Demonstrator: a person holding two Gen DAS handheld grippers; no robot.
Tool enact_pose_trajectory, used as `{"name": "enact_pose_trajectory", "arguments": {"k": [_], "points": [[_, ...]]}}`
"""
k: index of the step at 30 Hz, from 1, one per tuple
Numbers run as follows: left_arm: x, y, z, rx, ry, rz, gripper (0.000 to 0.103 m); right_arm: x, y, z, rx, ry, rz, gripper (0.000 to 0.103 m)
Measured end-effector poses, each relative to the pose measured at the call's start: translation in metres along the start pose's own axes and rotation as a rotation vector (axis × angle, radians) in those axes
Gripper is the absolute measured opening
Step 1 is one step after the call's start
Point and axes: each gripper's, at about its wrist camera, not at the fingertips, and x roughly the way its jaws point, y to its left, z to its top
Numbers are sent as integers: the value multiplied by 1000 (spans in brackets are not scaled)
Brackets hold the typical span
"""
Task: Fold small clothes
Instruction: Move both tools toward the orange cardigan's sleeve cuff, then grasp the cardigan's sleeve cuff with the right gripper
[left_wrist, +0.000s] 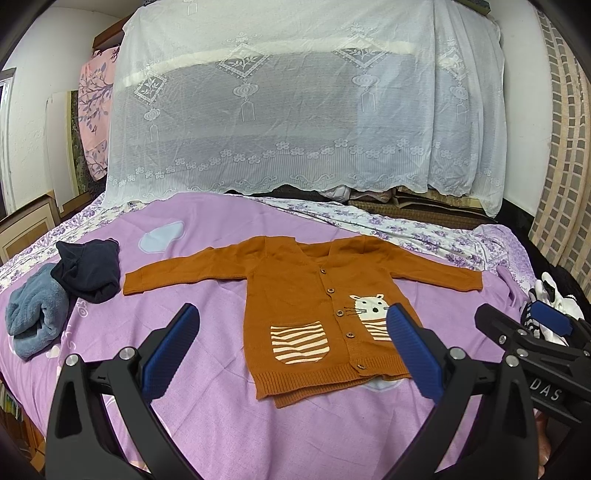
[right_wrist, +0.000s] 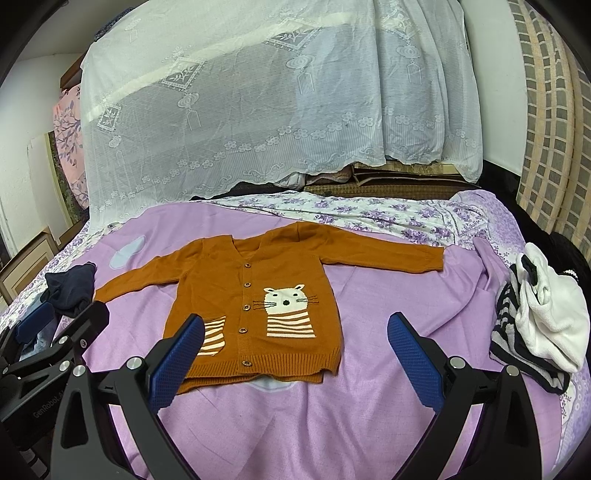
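Both wrist views face the cardigan (left_wrist: 314, 295) from nearby.

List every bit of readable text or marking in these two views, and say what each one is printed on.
"DAS" – white letters on the black body of the right gripper, cut off at the start.
"GenRobot.A" – grey letters on the left gripper body, partly hidden at the end.
White characters on the purple bedsheet, beside the dark blue garment: too distorted to read.
The brown cardigan carries only a cat picture, no words.

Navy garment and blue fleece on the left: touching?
Touching. In the left wrist view the navy garment overlaps the upper edge of the blue fleece, with no purple bedsheet showing between them.
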Motion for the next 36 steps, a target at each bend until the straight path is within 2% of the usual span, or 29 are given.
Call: {"name": "enact_pose_trajectory", "arguments": {"k": [21, 26, 29, 35, 36], "points": [[9, 8, -10, -1, 12, -8, 99, 2, 0, -2, 8, -3, 13, 100], [41, 15, -25, -79, 55, -44, 99, 18, -6, -10, 45, -28, 51, 100], [65, 18, -32, -89, 104, -42, 99, 40, -25, -18, 120, -33, 111, 100], [125, 17, -44, -107, 232, -11, 99, 106, -72, -21, 280, 106, 152, 100], [131, 17, -44, -103, 228, -8, 99, 118, -84, -20, 313, 120, 161, 100]]}}
